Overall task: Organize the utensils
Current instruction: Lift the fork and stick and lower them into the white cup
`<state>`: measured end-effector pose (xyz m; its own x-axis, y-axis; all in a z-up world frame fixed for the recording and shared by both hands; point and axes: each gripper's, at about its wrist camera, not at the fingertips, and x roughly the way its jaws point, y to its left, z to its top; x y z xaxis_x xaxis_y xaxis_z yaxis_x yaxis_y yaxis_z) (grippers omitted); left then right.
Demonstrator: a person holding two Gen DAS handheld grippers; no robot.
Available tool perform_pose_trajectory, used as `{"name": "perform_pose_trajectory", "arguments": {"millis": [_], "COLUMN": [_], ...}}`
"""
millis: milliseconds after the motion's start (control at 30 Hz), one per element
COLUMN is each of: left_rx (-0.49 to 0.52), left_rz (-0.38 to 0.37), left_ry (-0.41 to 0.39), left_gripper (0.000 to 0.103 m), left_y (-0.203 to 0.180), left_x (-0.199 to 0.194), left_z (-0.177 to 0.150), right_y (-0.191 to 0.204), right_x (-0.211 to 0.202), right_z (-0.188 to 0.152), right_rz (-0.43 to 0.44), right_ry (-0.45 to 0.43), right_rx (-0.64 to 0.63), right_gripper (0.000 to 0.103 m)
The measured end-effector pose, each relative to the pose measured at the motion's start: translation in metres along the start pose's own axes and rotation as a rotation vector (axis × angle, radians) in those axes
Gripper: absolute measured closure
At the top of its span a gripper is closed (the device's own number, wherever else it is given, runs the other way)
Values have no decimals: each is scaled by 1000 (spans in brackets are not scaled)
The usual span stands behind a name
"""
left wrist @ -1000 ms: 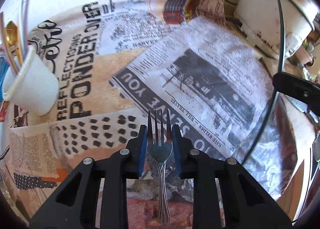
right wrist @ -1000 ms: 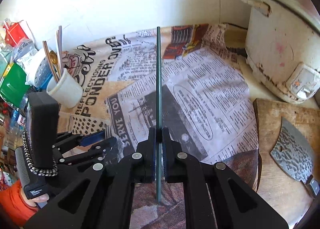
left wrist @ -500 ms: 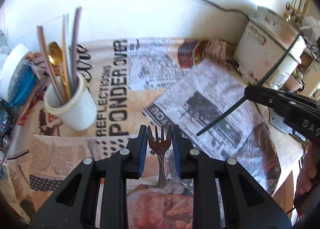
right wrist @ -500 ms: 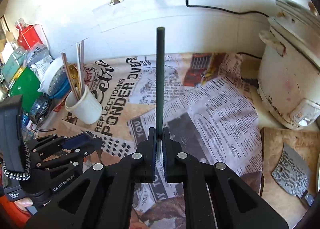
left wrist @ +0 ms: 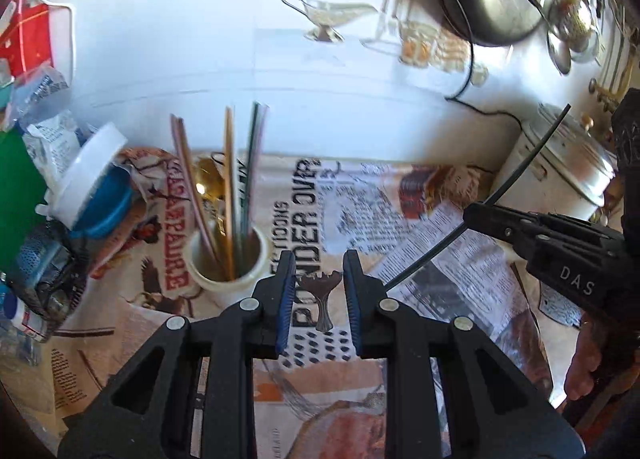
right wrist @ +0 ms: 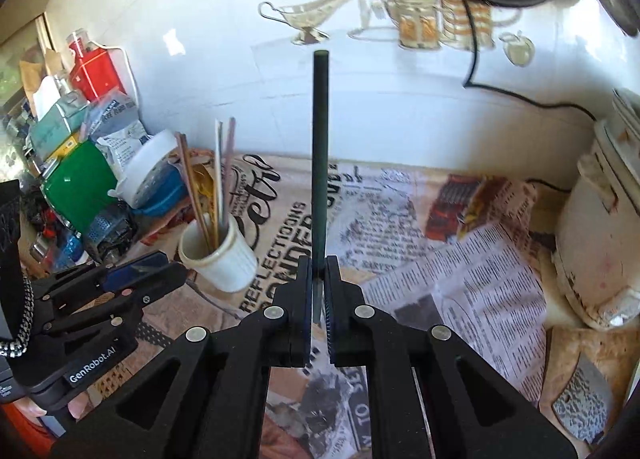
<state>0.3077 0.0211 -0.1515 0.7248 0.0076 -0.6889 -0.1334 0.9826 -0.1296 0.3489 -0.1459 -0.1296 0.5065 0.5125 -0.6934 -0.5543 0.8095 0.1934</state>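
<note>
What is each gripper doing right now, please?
Left gripper: closed on a fork, tines forward.
Right gripper: closed on a dark green chopstick that sticks out ahead.

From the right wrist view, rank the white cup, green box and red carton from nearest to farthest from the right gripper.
1. White cup, just left of the right gripper.
2. Green box, farther left.
3. Red carton, far left by the wall.
</note>
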Motion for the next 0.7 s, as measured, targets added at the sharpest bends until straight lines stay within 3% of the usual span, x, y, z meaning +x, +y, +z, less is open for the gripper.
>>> {"name": "perform_pose_trajectory", "arguments": {"millis": [433,700], "left_rx": [-67,-63], "left_rz": [91,93], "left_ry": [-141,-135], "left_gripper": [80,80], "left_y": [72,94], "left_x": [-41,-26], "left_z": [44,60], "right_y": [69,96], "right_x": [19,51], "right_z": [56,62], "right_rz": [110,133], "right_ry": [-81,-44], "right_rx": [-71,-87], "right_gripper": [98,98]}}
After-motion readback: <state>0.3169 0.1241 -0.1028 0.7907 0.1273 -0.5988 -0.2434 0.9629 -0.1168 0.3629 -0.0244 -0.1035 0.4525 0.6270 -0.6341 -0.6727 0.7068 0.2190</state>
